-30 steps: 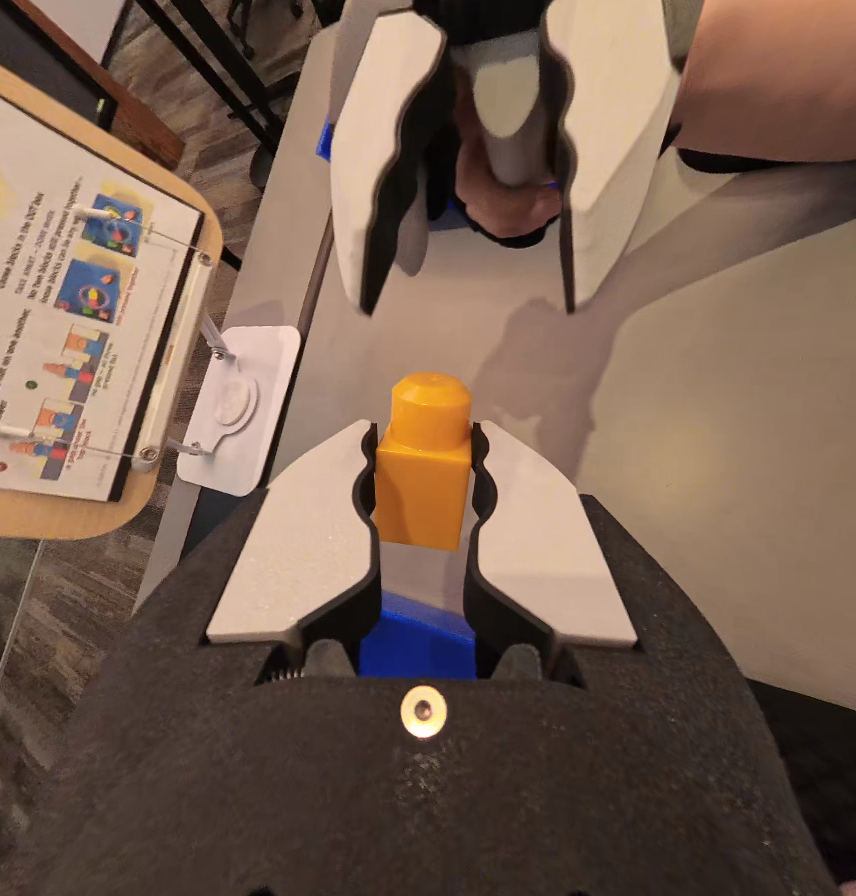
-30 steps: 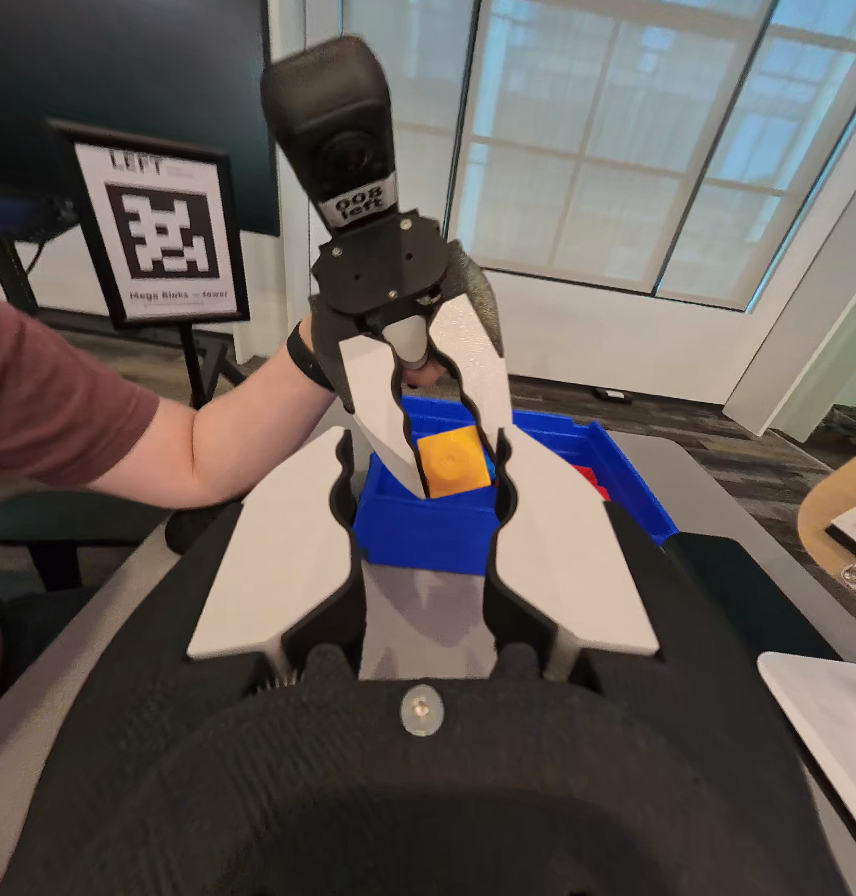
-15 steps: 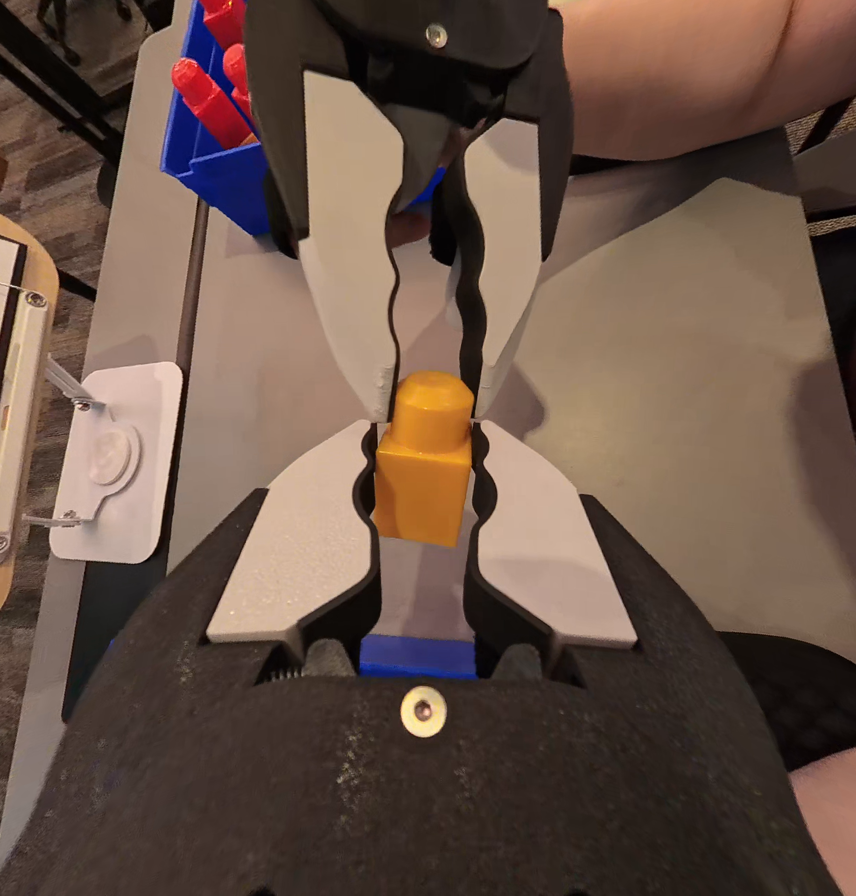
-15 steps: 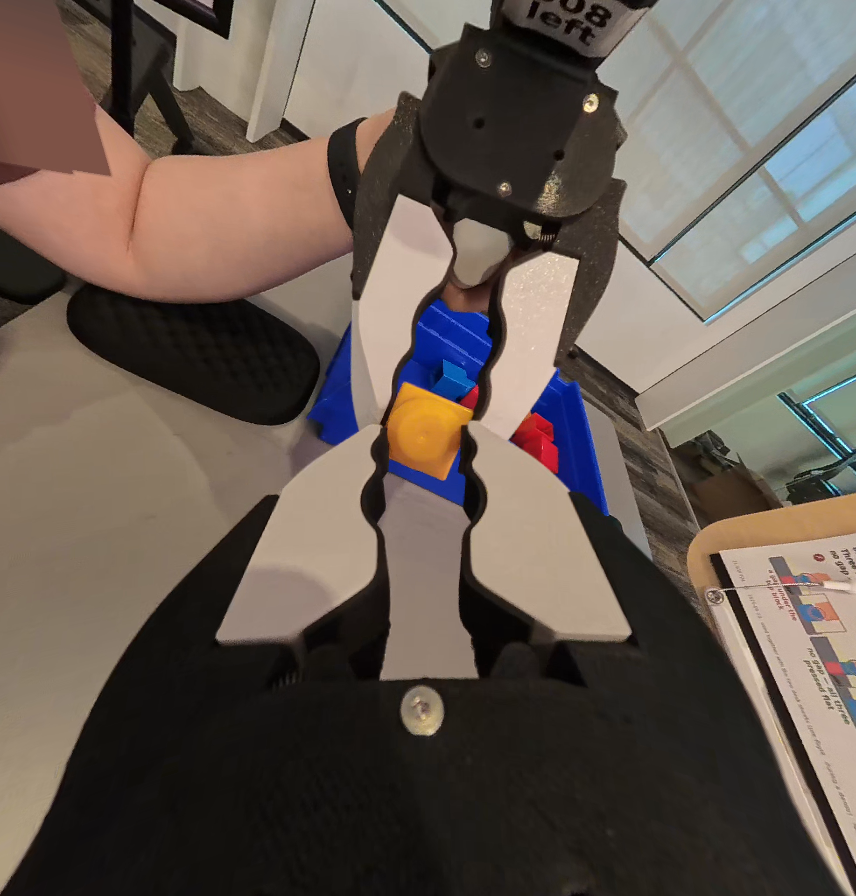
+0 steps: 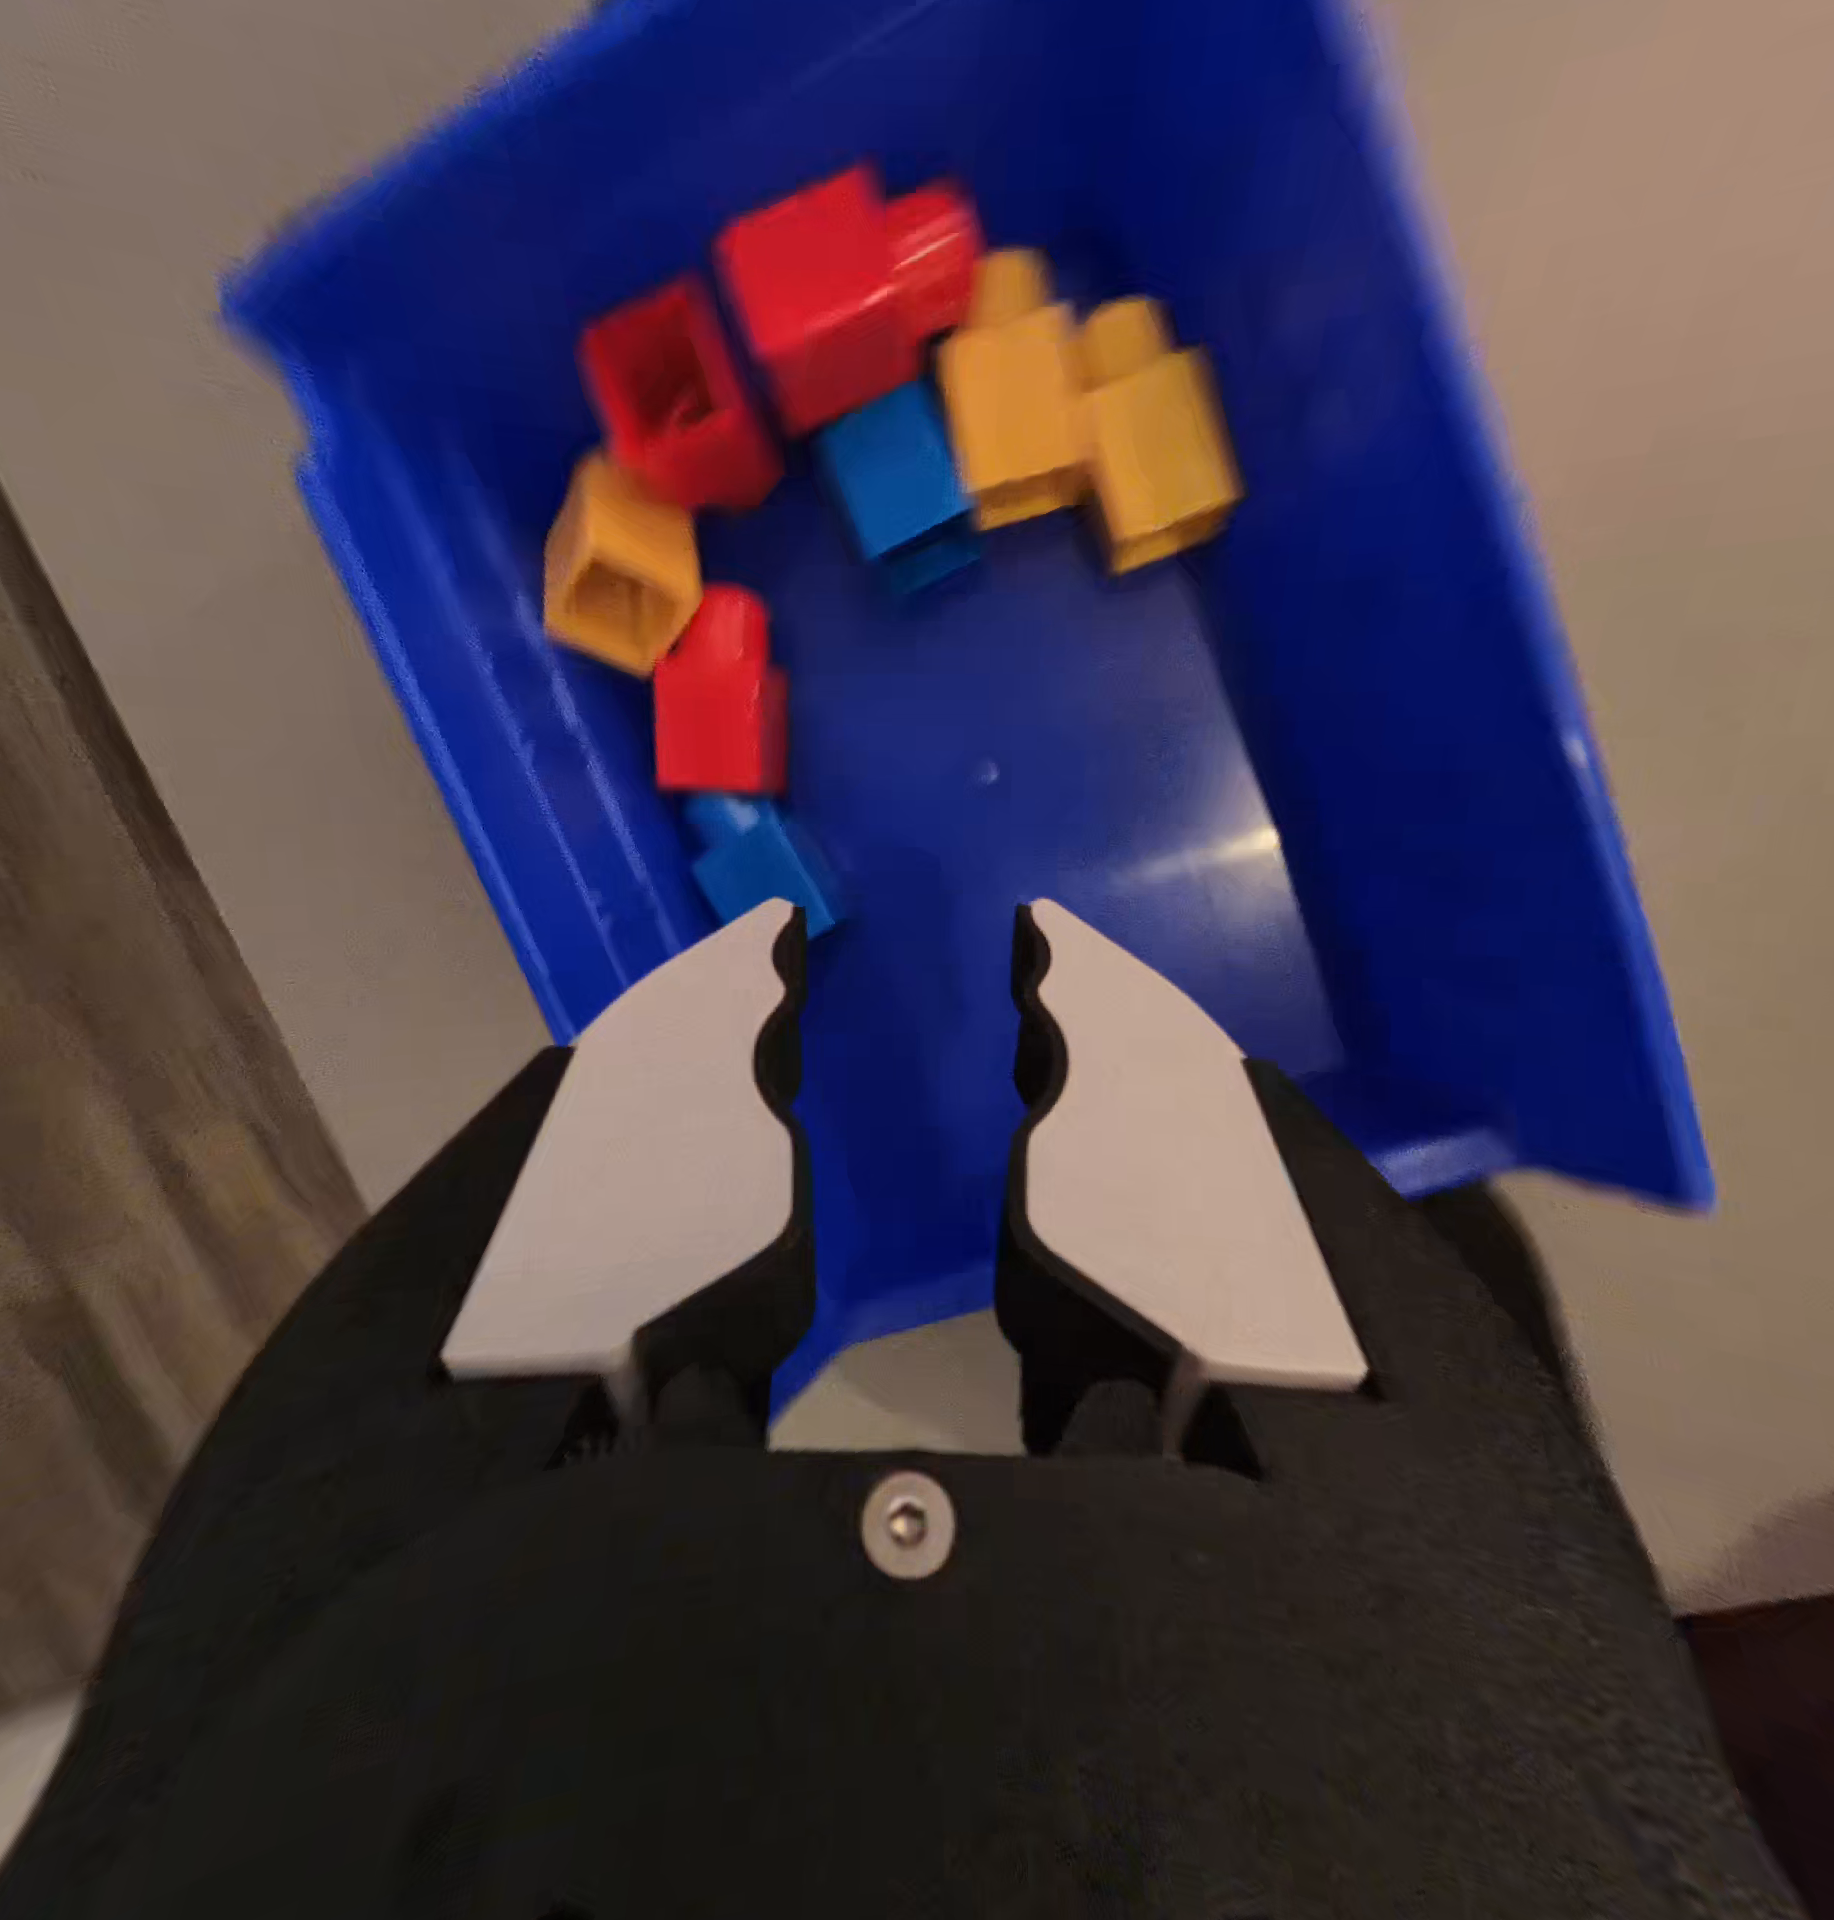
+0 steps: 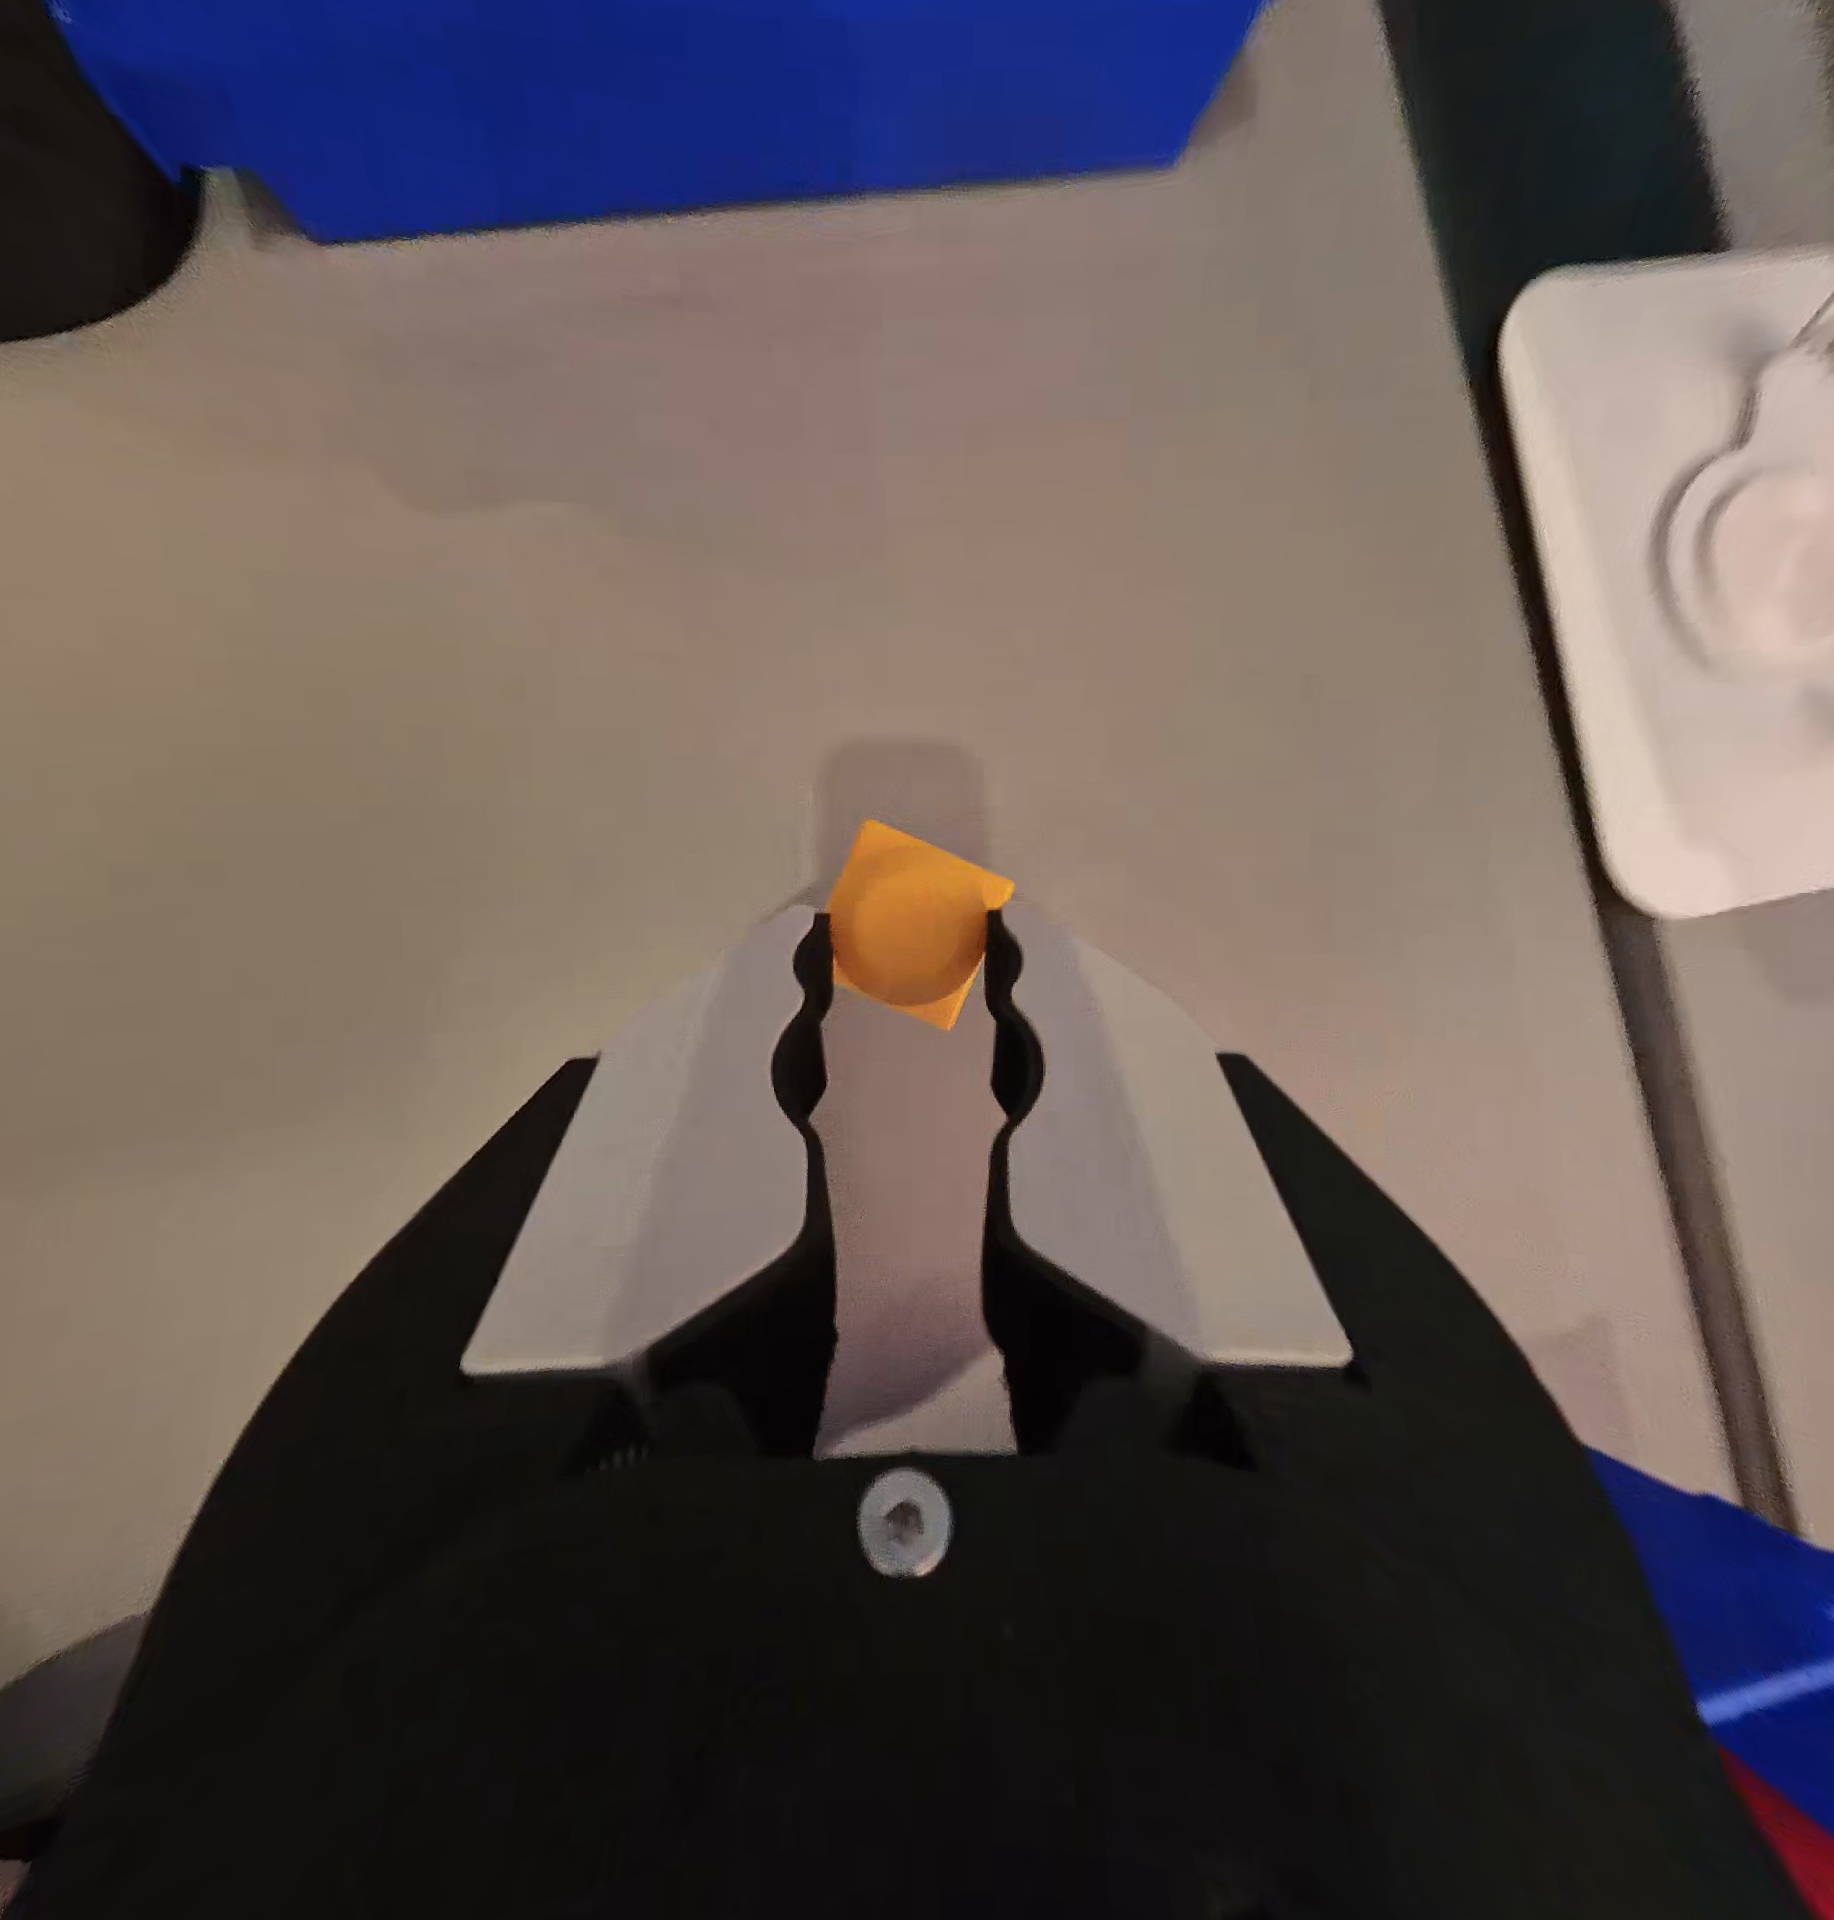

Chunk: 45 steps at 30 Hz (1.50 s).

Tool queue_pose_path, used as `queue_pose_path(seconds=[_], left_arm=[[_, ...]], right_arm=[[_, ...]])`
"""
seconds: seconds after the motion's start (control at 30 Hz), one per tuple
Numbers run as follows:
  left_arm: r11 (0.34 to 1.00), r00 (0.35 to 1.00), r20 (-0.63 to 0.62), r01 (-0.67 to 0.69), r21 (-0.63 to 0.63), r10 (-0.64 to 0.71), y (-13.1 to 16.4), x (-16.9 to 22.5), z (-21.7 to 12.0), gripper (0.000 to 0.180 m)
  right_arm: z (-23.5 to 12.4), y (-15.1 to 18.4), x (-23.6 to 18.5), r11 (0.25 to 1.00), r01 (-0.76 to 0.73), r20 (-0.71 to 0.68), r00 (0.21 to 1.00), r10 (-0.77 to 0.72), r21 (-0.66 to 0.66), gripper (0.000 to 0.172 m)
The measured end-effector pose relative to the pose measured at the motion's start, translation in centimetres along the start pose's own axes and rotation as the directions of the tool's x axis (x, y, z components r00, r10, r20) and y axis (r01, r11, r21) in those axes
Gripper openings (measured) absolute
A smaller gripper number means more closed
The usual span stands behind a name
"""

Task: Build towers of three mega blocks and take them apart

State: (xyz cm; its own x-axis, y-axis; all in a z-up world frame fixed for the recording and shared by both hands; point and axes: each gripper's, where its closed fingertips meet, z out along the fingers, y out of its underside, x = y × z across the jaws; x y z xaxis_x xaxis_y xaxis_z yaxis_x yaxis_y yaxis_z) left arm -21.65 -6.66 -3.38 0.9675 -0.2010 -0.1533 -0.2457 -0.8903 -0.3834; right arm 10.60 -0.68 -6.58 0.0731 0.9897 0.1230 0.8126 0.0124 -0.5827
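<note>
Right gripper (image 6: 908, 920) pinches orange block (image 6: 908, 925) at its tips, corner-on; light, stiff, slick plastic, likely to twist. Flat faces would grip better. Left gripper (image 5: 911, 920) gapes empty over bin (image 5: 1412, 727).

An orange mega block (image 6: 908, 925) sits between the right gripper's fingertips (image 6: 905, 930), stud facing the camera, its square body turned corner-on so it reads as a diamond; both pads touch its sides.

Ahead of the left gripper's spread, bare fingers (image 5: 674, 1091) lie loose blocks inside a blue bin (image 5: 1432, 644). A blue block (image 5: 752, 857) lies just beyond the left fingertip, a red one (image 5: 715, 696) past it. Farther on lie a hollow-side-up orange block (image 5: 617, 571), two red blocks (image 5: 684, 395), another blue block (image 5: 897, 478), and two orange blocks (image 5: 1089, 426) side by side.
</note>
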Motion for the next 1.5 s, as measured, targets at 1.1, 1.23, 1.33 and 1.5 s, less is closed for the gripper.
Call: queue_pose_path(seconds=[1.1,1.23,1.33,1.5], left_arm=[[0.898,0.952,0.251,0.260,-0.356,-0.176,4.4,-3.1,9.2,0.055],[0.900,0.951,0.243,0.271,-0.341,-0.194,4.4,-3.1,8.9,0.046],[0.891,0.926,0.263,0.343,-0.298,-0.269,4.3,-4.1,8.7,0.046],[0.863,0.918,0.191,0.392,-0.318,-0.347,4.7,-3.4,9.5,0.049]], right_arm=[[2.3,1.8,-0.1,0.997,-0.039,0.092,0.995,0.044,-0.063,0.029],[2.3,1.6,-0.2,0.998,-0.035,0.095,0.995,0.041,-0.057,0.029],[2.4,1.6,-0.3,0.998,-0.030,0.097,0.995,0.036,-0.061,0.029],[2.5,1.7,-0.3,0.997,-0.031,0.099,0.994,0.037,-0.067,0.029]])
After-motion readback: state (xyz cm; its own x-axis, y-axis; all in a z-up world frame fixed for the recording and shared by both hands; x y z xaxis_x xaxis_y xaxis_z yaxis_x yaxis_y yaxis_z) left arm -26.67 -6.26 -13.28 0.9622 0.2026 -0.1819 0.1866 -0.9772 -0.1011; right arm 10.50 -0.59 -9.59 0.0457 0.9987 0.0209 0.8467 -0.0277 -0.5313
